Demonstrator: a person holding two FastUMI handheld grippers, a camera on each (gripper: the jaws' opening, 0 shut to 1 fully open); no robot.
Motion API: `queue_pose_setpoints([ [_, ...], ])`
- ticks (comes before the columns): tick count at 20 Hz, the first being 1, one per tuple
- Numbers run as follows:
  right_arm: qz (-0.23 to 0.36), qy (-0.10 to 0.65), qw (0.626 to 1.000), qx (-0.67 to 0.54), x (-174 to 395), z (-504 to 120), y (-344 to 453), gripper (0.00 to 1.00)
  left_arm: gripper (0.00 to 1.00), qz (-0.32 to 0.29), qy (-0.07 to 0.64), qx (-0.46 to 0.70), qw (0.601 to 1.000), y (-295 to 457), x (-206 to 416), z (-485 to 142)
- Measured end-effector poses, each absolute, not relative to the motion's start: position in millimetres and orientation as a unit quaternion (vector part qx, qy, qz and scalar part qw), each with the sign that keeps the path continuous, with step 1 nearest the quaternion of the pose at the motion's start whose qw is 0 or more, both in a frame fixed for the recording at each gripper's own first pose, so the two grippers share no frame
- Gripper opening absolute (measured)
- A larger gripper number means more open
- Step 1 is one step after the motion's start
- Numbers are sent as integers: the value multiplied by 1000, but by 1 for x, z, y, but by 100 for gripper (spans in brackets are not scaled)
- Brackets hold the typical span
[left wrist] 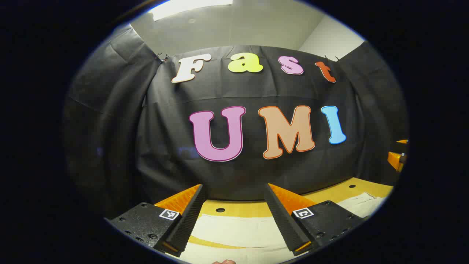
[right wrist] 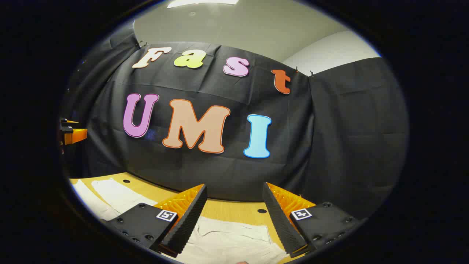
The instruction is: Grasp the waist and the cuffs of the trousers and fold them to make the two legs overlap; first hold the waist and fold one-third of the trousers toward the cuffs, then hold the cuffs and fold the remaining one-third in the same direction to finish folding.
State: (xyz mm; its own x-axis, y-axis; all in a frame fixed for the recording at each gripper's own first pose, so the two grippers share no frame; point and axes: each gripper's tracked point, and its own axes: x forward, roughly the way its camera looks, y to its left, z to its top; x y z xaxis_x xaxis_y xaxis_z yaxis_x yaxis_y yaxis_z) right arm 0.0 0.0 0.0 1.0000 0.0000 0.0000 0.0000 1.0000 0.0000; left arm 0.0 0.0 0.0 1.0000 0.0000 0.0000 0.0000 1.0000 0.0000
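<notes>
Over the wooden table (left wrist: 329,196), pale trousers (left wrist: 234,231) lie flat at 6 o'clock; left gripper (left wrist: 234,216) and right gripper (right wrist: 234,216) gape wide, holding nothing

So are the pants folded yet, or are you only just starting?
Only just starting. Nothing looks folded: the pale trousers lie spread on the wooden table, with two strips of cloth side by side in the right gripper view. In hand: nothing yet; the left gripper and right gripper are both open above the cloth. Every fold is left to do.
</notes>
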Motion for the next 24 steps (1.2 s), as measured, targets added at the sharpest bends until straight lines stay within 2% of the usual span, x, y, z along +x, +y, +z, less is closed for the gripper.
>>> queue_pose_setpoints([
  [2,-5,-1,1000,3,1,1,-8,97,99,0,-2,3,1000,-3,2,3],
  [3,-6,-3,1000,1,1,1,-10,97,96,-1,-4,5,1000,-4,2,5],
  [10,6,-4,1000,-10,10,3,-3,97,96,0,-4,5,1000,-2,12,4],
  [14,14,-5,1000,-23,12,3,0,97,99,6,-4,9,1000,3,18,3],
  [16,17,-1,1000,-26,13,-1,0,97,96,8,-1,5,1000,4,19,0],
  [18,21,8,999,-26,12,-7,-2,97,96,11,4,6,1000,3,19,-5],
  [19,25,15,999,-27,10,-13,-5,97,99,13,4,7,1000,4,19,-5],
  [20,27,24,999,-35,10,-19,-9,97,96,16,4,8,1000,5,18,-6],
  [24,26,49,996,-69,2,-40,-38,97,96,20,11,4,1000,4,15,-15],
])
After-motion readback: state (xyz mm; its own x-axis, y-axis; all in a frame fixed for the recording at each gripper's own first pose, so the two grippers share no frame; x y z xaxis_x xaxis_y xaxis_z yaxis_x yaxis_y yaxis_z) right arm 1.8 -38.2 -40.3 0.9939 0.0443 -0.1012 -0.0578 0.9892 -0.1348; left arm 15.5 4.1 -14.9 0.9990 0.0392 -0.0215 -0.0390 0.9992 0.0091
